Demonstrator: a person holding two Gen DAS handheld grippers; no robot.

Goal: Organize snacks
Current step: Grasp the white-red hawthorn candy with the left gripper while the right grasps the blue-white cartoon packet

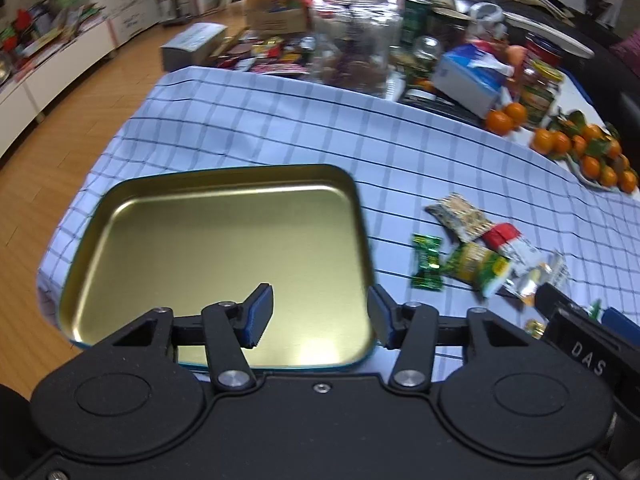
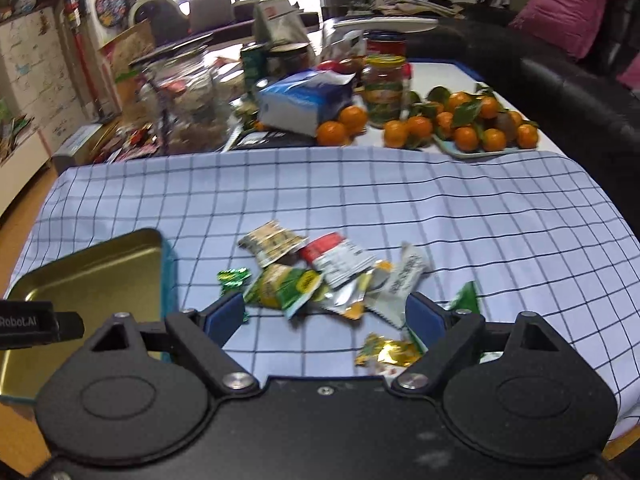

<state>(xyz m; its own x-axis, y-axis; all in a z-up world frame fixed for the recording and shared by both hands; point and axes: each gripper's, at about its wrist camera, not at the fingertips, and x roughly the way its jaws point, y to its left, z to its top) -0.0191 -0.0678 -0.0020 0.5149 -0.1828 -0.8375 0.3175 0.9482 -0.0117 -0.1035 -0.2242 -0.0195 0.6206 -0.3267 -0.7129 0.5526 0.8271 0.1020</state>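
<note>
Evidently at the very start: gold tin tray [image 1: 208, 240] bare inside, nothing sorted yet. Snack packets [image 2: 320, 276] heaped at centre frame of the right wrist view, on the checked cloth [image 2: 440, 208], apart from the tray at lower left of that frame.

Left gripper [image 1: 318, 314] spread wide and empty, at the bottom of its frame, poised over the tray's near right corner; cannot tell whether touching the rim. Right gripper [image 2: 325, 320] likewise released, holding nothing, fingers splayed just short of the heap, a gold-and-green wrapper [image 2: 388, 354] lying between them near the right pad.

Next, probably: pick one packet with the right gripper and carry it left into the tray. Calls for singling out a piece, since the wrappers overlap and look slick and thin. Best bets likely the green twist candy [image 2: 234, 278] at the heap's left edge, lying by itself, or the yellow-green packet [image 2: 286, 288] on top.

Plenty of open cloth between heap and tray, nothing in the way of a leftward carry. Raised tray lip to clear on entry. Cloth edge dropping off at lower right of the right wrist frame; clutter of jars, a tissue box [image 2: 304, 104] and oranges [image 2: 460, 124] well beyond, in the upper half.
</note>
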